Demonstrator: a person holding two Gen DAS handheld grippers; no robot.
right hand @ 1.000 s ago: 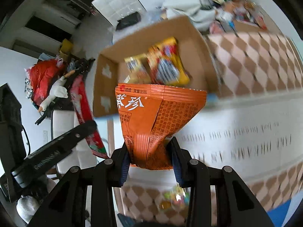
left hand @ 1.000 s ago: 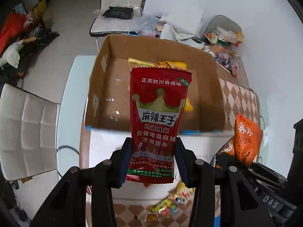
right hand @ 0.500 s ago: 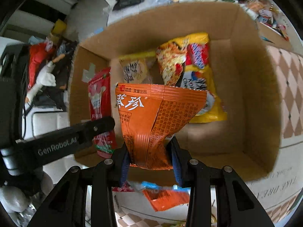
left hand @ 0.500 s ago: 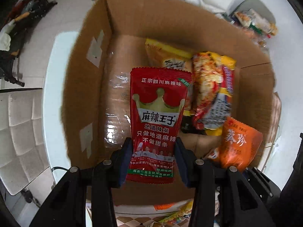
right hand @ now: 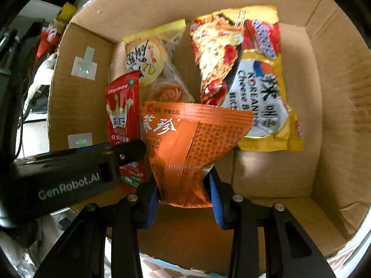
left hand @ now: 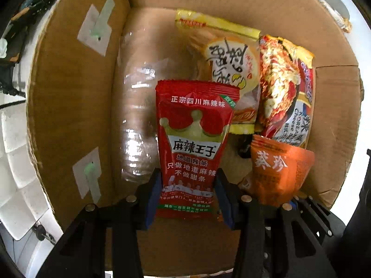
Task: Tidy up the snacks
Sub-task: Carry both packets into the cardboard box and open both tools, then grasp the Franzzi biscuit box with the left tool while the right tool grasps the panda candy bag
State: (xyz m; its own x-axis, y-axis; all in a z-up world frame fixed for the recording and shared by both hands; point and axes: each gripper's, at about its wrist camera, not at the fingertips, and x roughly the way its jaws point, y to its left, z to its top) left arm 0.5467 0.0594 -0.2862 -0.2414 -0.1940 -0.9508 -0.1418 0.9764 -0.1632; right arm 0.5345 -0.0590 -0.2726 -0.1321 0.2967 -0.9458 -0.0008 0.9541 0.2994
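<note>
My left gripper (left hand: pixel 187 197) is shut on a red spicy-strip packet (left hand: pixel 194 139) and holds it low inside the open cardboard box (left hand: pixel 76 106). My right gripper (right hand: pixel 184 195) is shut on an orange sunflower-seed packet (right hand: pixel 192 143), also inside the box (right hand: pixel 336 115), just right of the red packet (right hand: pixel 121 118). The orange packet also shows in the left wrist view (left hand: pixel 278 171). On the box floor lie a yellow pastry packet (left hand: pixel 227 64) and a yellow-and-red noodle packet (right hand: pixel 250 76).
The box walls surround both grippers closely. The left part of the box floor, covered with clear tape (left hand: pixel 136 120), is bare, as is the near right corner (right hand: pixel 273 173). A white padded chair (left hand: pixel 14 162) stands outside to the left.
Both grippers have moved forward and down from above the box's near edge into the box, each still holding its packet. The box floor and the packets lying there now fill the views.
</note>
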